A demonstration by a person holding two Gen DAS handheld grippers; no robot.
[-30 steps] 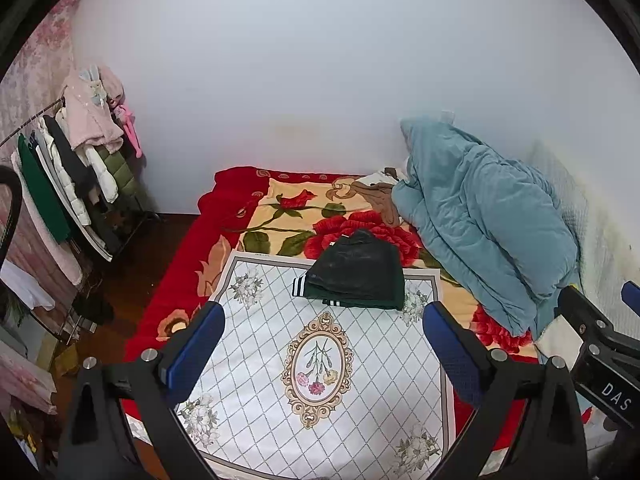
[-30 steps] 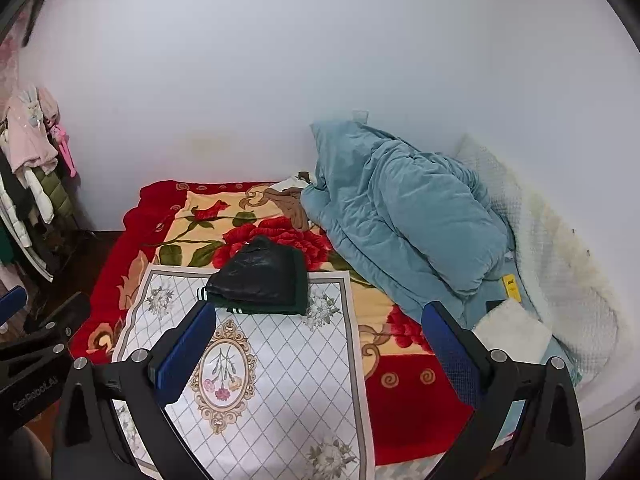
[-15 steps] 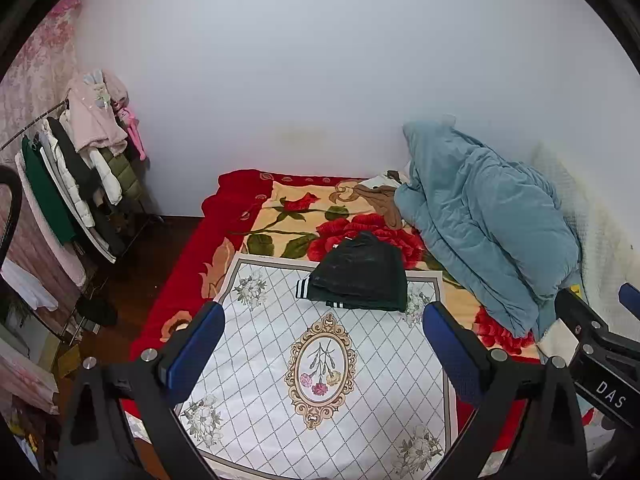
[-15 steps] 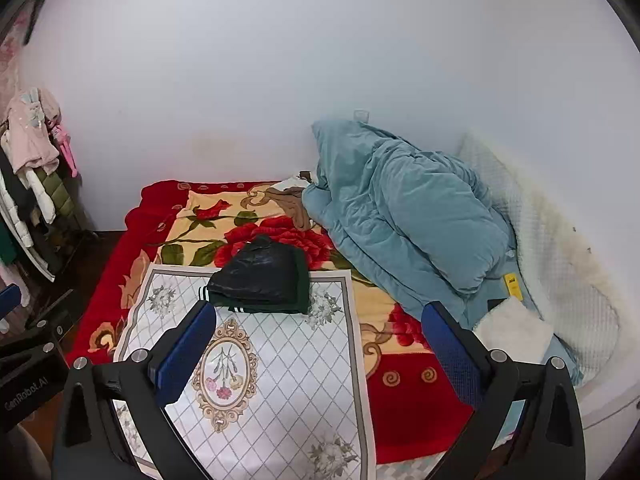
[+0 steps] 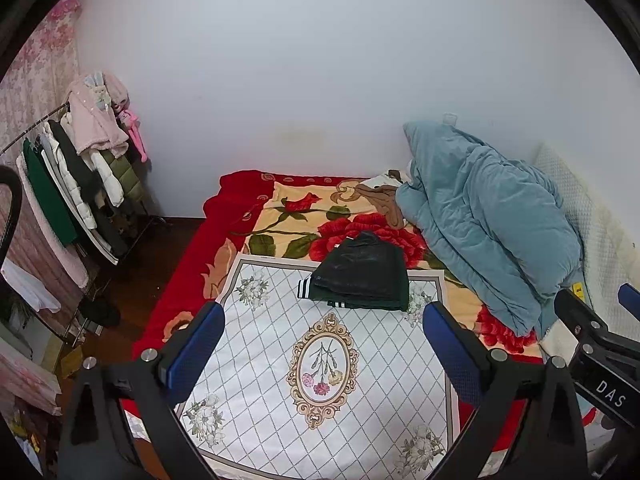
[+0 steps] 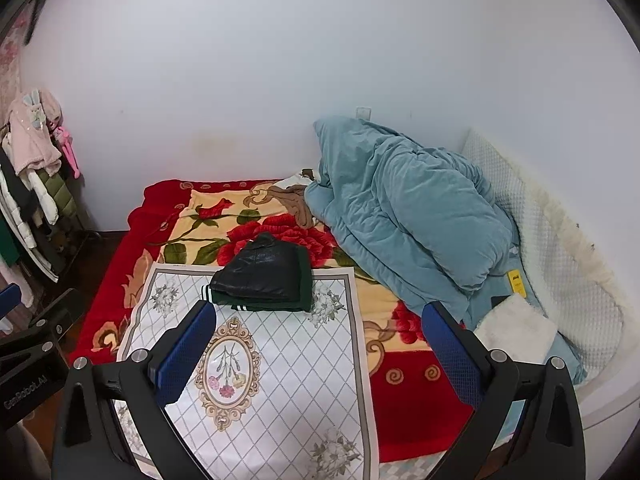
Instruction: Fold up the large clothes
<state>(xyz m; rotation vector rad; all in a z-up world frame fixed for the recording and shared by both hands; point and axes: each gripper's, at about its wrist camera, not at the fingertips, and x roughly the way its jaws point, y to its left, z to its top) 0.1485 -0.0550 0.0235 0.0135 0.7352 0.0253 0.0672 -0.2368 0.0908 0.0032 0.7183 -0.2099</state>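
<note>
- The folded clothes (image 5: pixel 360 276), a black jacket stacked on a dark green piece with white stripes, lie at the far edge of the white mat (image 5: pixel 320 360), well ahead of both claws.
- The left claw (image 5: pixel 324 344) hangs above the mat with its blue fingers (image 5: pixel 196 344) wide apart, holding nothing.
- The right claw (image 6: pixel 316 344) hangs the same way, fingers spread and empty, with the stack ahead and a little to its left.
- The mat lies on a red flowered blanket (image 5: pixel 280 220) covering the bed.
- A blue quilt (image 5: pixel 488 220) is heaped on the right against the white wall (image 5: pixel 320 60); a clothes rack (image 5: pixel 80 184) stands on the left.
- Each claw shows only partly at the edge of the other's view.
- How the stack's lower layers are folded cannot be made out.
</note>
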